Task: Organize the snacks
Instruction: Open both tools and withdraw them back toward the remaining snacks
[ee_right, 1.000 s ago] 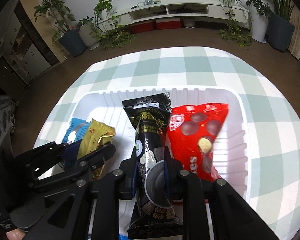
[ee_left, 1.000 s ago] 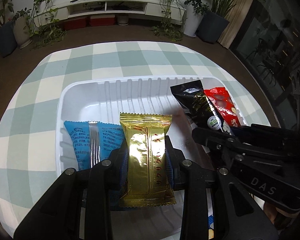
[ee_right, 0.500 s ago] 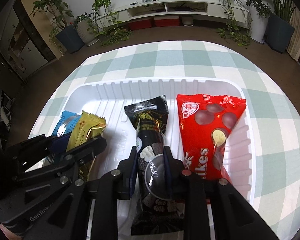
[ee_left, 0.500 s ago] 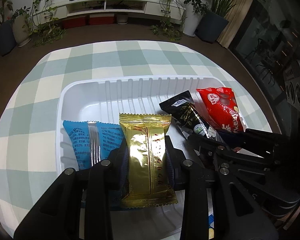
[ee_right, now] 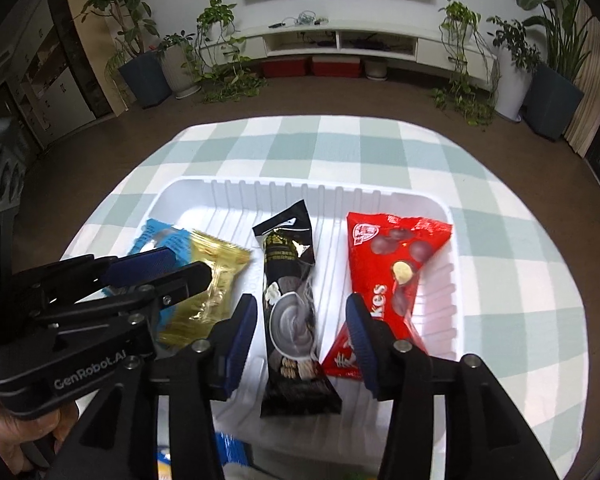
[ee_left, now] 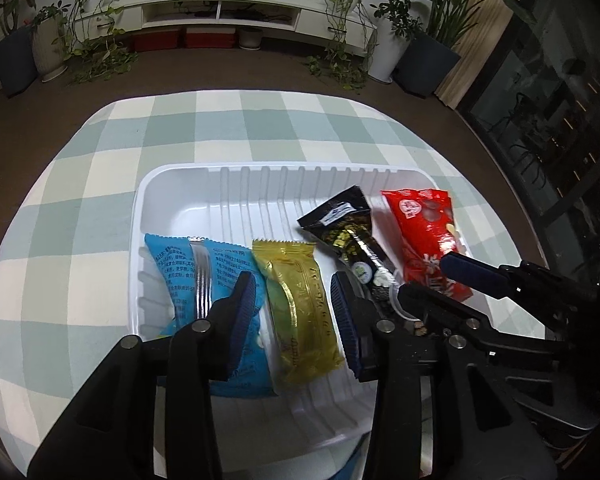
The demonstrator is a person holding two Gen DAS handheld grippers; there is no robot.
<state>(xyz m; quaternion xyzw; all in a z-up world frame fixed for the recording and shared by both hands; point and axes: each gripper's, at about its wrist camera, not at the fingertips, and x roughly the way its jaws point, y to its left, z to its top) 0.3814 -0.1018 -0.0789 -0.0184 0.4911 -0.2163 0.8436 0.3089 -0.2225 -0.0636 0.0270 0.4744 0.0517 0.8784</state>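
White plastic tray (ee_left: 172, 184) sits on my checked desk (ee_left: 80, 184), holding four snacks in a row: blue pack (ee_left: 204, 276), gold pack (ee_left: 300, 308), black pack (ee_right: 292, 312) and red bag (ee_right: 388, 272). I see my left gripper (ee_left: 294, 316) spread open, its fingers (ee_left: 242, 304) either side of the gold pack. My right gripper (ee_right: 302, 336) is open too, straddling the black pack without gripping it.

Both tongs (ee_left: 294, 312) (ee_right: 302, 336) are made of black plastic, with blue ribbed pads (ee_right: 242, 330) and silver screws (ee_left: 202, 325). "GenRobot.AI" is printed in white.
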